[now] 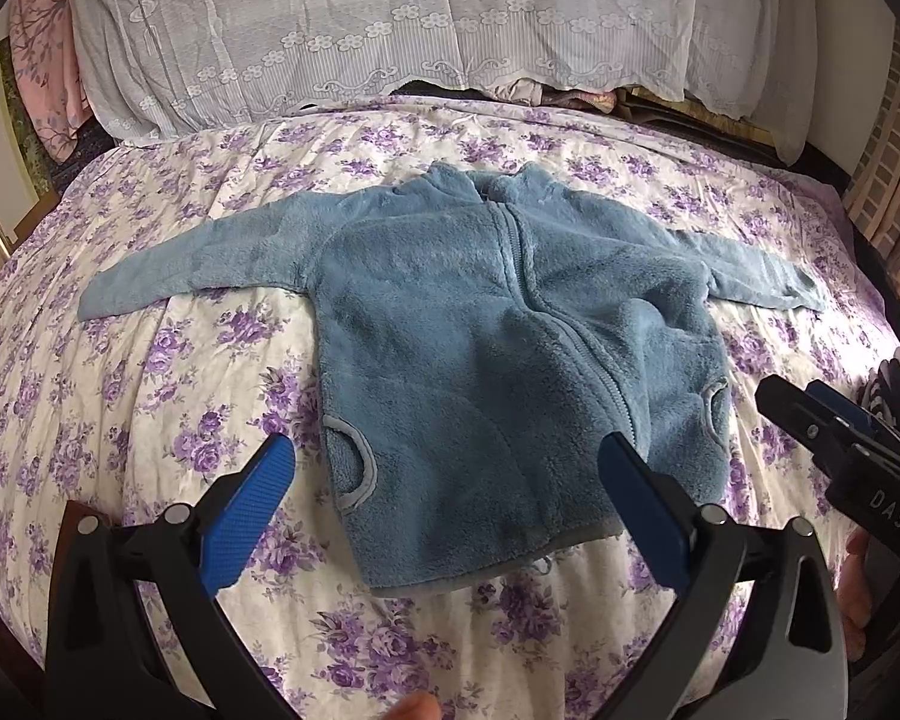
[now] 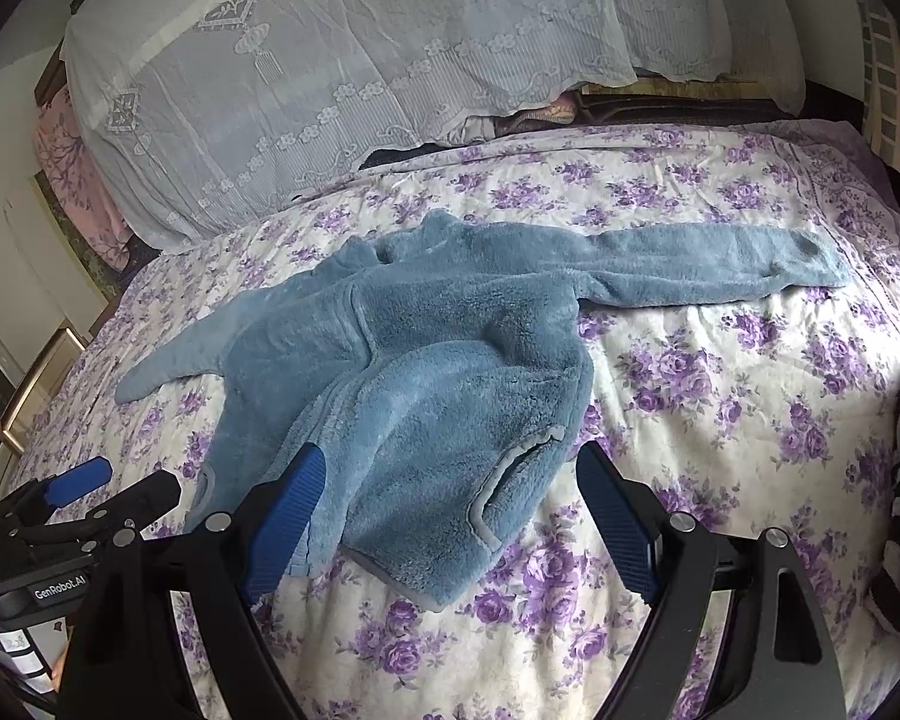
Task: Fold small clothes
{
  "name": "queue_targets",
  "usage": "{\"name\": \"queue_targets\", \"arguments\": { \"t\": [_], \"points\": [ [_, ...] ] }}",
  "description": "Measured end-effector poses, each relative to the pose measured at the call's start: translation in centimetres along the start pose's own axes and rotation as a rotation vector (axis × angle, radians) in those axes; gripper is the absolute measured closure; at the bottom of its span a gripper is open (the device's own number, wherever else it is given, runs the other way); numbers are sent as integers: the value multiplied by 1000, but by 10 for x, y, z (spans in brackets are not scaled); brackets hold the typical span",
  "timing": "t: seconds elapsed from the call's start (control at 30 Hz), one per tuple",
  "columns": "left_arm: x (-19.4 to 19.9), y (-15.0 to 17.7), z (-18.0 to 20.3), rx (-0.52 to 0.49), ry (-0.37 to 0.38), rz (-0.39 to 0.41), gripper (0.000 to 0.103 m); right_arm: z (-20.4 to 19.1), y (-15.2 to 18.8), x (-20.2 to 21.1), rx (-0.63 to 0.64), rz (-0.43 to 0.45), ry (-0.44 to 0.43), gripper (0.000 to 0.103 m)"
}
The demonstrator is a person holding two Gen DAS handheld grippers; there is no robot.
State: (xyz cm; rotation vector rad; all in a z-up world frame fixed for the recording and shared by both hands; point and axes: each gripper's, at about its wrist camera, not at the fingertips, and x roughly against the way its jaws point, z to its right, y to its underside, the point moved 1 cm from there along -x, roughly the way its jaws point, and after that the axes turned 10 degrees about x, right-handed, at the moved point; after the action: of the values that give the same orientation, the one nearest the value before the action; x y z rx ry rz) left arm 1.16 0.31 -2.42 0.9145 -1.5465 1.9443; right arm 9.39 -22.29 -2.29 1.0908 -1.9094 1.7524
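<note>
Fleece jacket (image 1: 498,324) is spread face up on a flowered bedspread (image 1: 150,396), zipped, sleeves stretched toward nine and three o'clock, collar toward twelve. Its hem is seen near six o'clock in both wrist views. The left gripper (image 1: 447,483) is held over the hem with jaws spread wide, nothing pinched. The right gripper (image 2: 447,507) is likewise held wide apart above the pocket corner, nothing gripped. Lace-covered pillows (image 1: 390,24) are piled at twelve o'clock.

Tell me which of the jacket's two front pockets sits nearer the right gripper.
The pocket with the grey-trimmed slit lying between the open right gripper fingers; the other pocket peeks out at the jacket's far hem corner.
</note>
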Motion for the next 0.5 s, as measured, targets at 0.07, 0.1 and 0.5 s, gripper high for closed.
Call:
{"name": "queue_targets", "arguments": {
  "t": [0.07,0.1,0.5],
  "points": [
    [0,0,0,0,0,0,5,0,0,1,0,2,0,17],
    [0,0,0,-1,-1,0,5,0,0,1,0,2,1,17],
    [-1,1,0,-2,-1,-1,5,-1,-5,6,3,13,1,17]
  ]
}}
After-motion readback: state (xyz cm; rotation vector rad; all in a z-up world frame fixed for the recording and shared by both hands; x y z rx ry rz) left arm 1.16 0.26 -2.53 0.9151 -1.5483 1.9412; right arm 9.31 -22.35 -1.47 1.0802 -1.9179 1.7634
